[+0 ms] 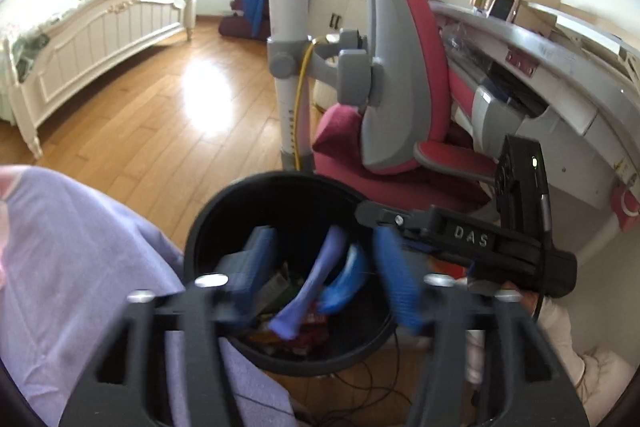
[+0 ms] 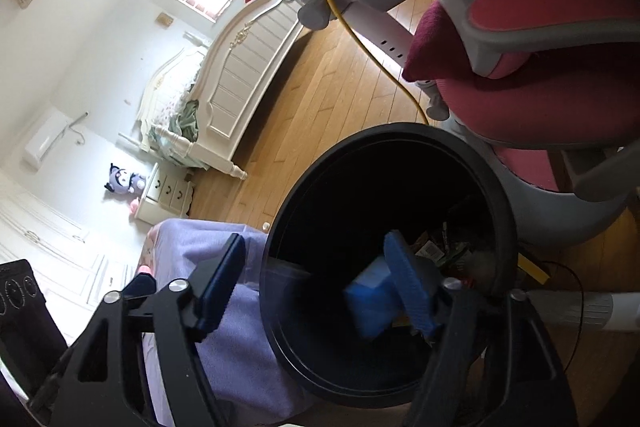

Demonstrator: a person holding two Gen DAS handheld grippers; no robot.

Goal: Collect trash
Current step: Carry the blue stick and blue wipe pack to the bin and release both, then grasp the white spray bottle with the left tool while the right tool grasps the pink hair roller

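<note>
A black round trash bin [image 1: 208, 223] stands on the wood floor; it also shows in the right wrist view [image 2: 280, 227]. My left gripper [image 1: 324, 271] hangs open over its mouth. A purple strip [image 1: 316, 283] and a blue piece [image 1: 344, 287], both blurred, are in the air between its fingers above wrappers in the bin. My right gripper [image 2: 312, 287] is open, one finger over the bin, one outside. A blurred blue packet [image 2: 370, 297] is in the air inside the bin beside its right finger [image 2: 408, 287]. The right gripper's black body [image 1: 472, 239] crosses the bin's far rim.
A pink and grey chair [image 1: 400, 67] stands just behind the bin, with a desk [image 1: 560, 67] to the right. A lilac cloth [image 1: 80, 267] lies left of the bin. A white bed [image 1: 100, 35] stands across the floor. A yellow cable [image 1: 298, 99] hangs down a grey post.
</note>
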